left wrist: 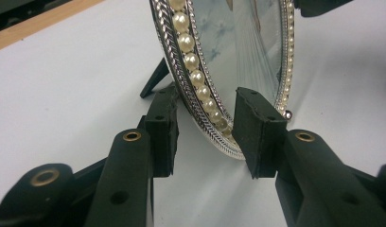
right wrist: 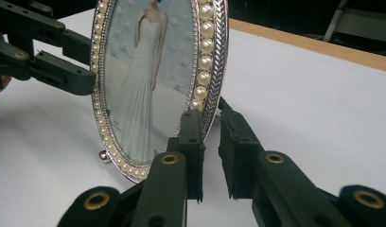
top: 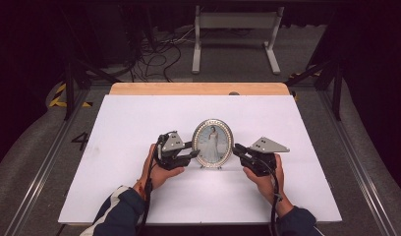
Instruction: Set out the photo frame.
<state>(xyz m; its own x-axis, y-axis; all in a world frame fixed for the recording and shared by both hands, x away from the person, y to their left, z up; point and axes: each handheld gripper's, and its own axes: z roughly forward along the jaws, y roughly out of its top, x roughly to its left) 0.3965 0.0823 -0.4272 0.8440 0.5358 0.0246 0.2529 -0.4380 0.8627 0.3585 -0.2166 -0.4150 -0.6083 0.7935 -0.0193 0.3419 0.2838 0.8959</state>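
An oval silver picture frame [top: 213, 142] with a pearl rim stands upright on the white table [top: 139, 118], propped on its back leg and holding a photo of a figure in a long white dress. My left gripper [top: 194, 150] is at its left edge. In the left gripper view its jaws [left wrist: 205, 123] clamp the frame's [left wrist: 219, 56] lower rim, one pad behind and one on the glass. My right gripper [top: 234, 150] is at the right edge. In the right gripper view its jaws [right wrist: 207, 127] straddle the frame's [right wrist: 144, 80] rim, with a slim gap showing between the pads. The left gripper [right wrist: 82, 66] shows beyond the frame.
A wooden strip [top: 198, 88] runs along the table's far edge. Beyond it are a white metal stand [top: 235, 29] and loose cables [top: 154, 54] on the floor. Bare white tabletop lies all around the frame. My two hands rest on the table near its front.
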